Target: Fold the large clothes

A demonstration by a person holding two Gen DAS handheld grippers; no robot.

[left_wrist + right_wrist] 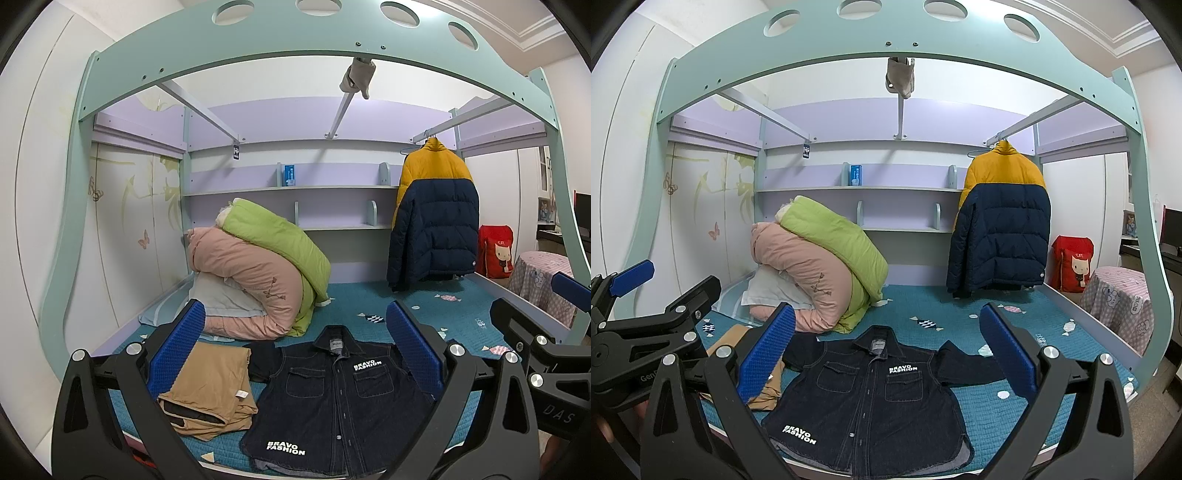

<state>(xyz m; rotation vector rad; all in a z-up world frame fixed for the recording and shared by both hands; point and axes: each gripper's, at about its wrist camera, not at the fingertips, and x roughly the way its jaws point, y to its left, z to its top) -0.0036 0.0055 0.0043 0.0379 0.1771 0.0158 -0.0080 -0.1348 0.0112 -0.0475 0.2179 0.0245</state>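
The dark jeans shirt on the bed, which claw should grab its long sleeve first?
Probably the right claw. The dark denim shirt has one sleeve stretched out on the teal quilted bed cover on that side. The left claw sits nearer the folded tan garment. Both are open.

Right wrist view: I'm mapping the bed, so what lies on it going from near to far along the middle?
denim shirt → teal bedspread → wall shelves

Both wrist cams sit side by side at the bed's foot edge, facing fwd and slightly down over the teal quilted mattress [424, 314] toward the lilac wall shelves [857, 190]. Left cam is left of right cam; each catches the other's gripper at frame edge. Shared: dark denim button-up shirt [332, 402] close in front, rolled pink-and-green duvets [820, 266], hanging yellow-and-navy puffer jacket [1001, 221].
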